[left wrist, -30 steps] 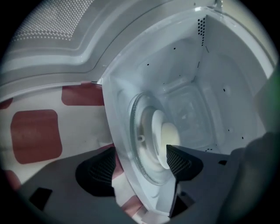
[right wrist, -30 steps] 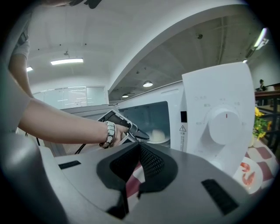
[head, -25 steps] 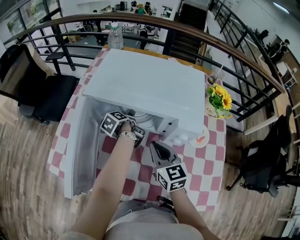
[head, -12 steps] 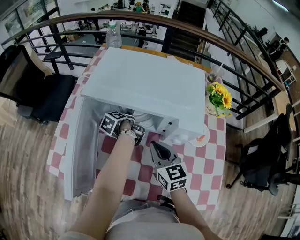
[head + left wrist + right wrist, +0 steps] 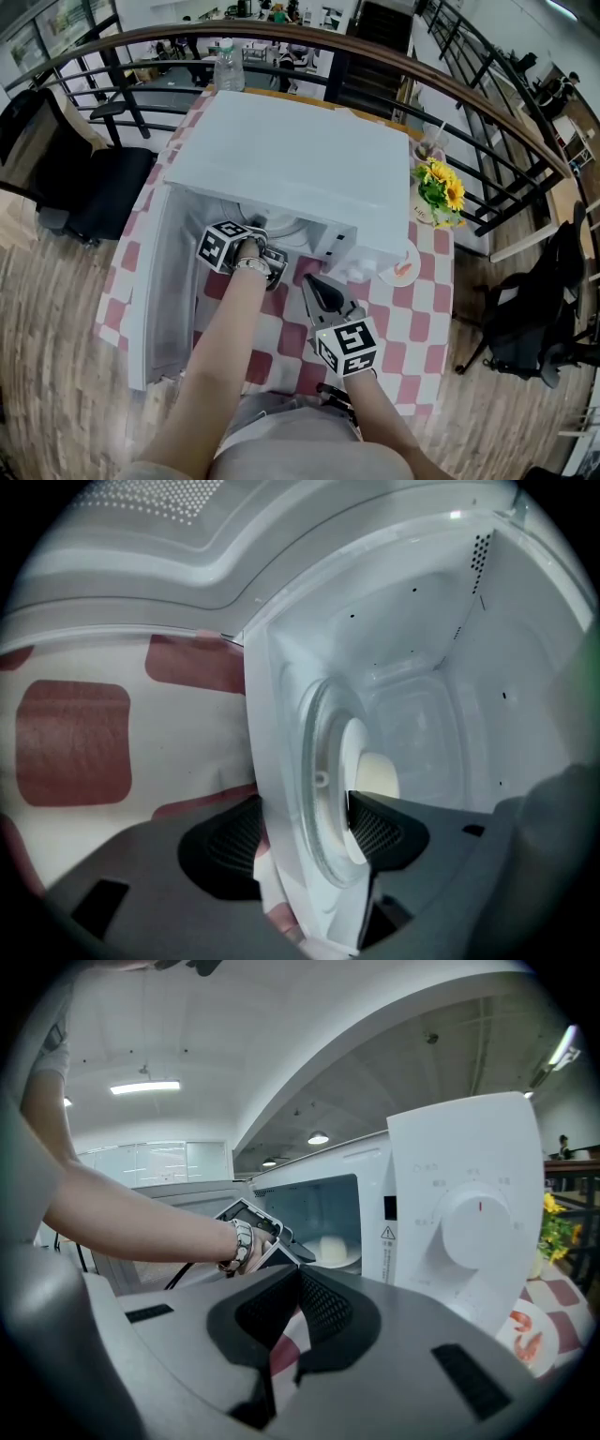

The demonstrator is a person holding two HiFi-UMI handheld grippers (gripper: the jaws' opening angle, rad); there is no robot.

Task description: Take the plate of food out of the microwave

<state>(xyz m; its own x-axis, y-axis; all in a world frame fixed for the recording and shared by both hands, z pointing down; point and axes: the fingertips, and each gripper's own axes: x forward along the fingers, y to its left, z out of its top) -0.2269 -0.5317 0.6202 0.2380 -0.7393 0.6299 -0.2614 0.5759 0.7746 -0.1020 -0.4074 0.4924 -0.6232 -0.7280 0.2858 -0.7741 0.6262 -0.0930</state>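
Note:
The white microwave (image 5: 291, 169) stands on a red-and-white checked table with its door (image 5: 155, 300) swung open to the left. My left gripper (image 5: 272, 258) reaches into the opening. In the left gripper view a white plate (image 5: 354, 752) with pale food (image 5: 380, 775) lies on the glass turntable (image 5: 319, 780). My left gripper's (image 5: 300, 841) jaws are closing: one pad is over the plate's near rim, the other outside the cavity's front sill. Neither pad visibly presses. My right gripper (image 5: 314, 284) hovers shut and empty in front of the control panel (image 5: 469, 1213). The plate (image 5: 333, 1251) also shows in the right gripper view.
A vase of yellow flowers (image 5: 439, 192) and a small dish (image 5: 401, 267) stand right of the microwave. A water bottle (image 5: 225, 70) is behind it. A curved railing (image 5: 394, 66) runs past the table's far side, with black chairs (image 5: 75, 178) to the left and right.
The left gripper stays at the microwave's opening. The right gripper has shifted slightly toward me and to the right.

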